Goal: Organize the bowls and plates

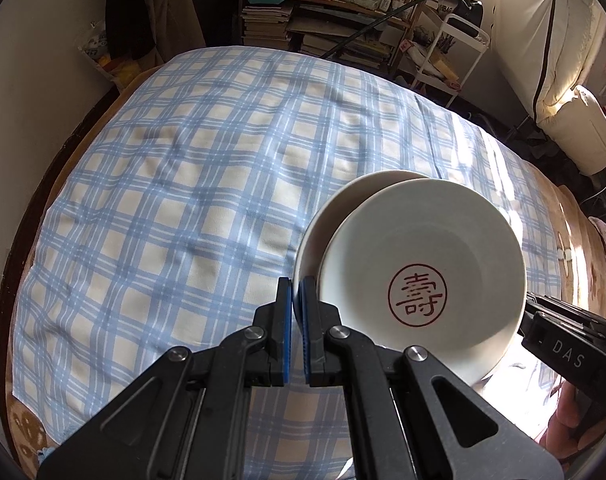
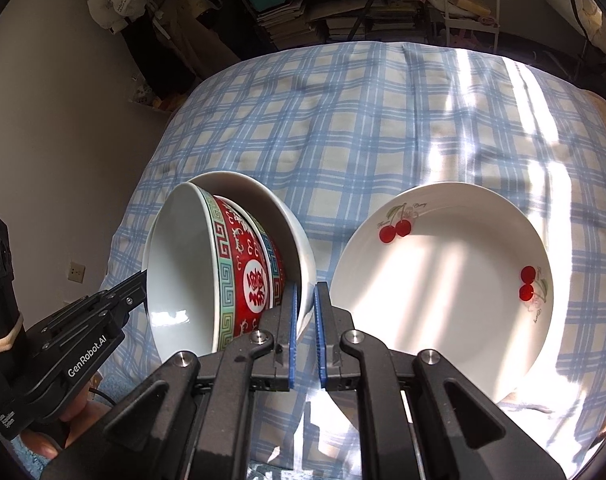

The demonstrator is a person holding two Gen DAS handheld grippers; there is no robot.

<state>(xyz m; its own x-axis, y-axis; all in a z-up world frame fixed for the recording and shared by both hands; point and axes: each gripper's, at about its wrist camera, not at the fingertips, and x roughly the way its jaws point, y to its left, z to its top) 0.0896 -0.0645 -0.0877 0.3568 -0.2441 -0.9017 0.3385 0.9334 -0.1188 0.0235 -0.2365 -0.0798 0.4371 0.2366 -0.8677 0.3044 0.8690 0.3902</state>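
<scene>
The left hand-held gripper (image 1: 295,300) has its blue pads drawn nearly together, pinching the near rim of a plain white bowl (image 1: 315,216); the right hand-held gripper (image 2: 306,308) stands narrow too, its pads closed on the opposite rim of that same white bowl, so the bowl hangs between the two; nested inside it, tilted, sits a red-patterned bowl (image 2: 247,260) with a green key-pattern band under its lip and, seen from the left wrist, a red circled character on its white inside; the pair of bowls is over a blue-checked cloth (image 1: 183,180), though whether the underside touches the cloth cannot be told; just beside the right hand-held gripper, on its far side from the bowls, a white plate printed with red cherries (image 2: 443,280) lies on the cloth in striped sunlight, apart from the bowls; fingers of the person (image 2: 51,440) show at the lower left corner of the right wrist view, behind the other tool's handle; beyond the cloth stand shelves crowded with books (image 1: 271,20).
</scene>
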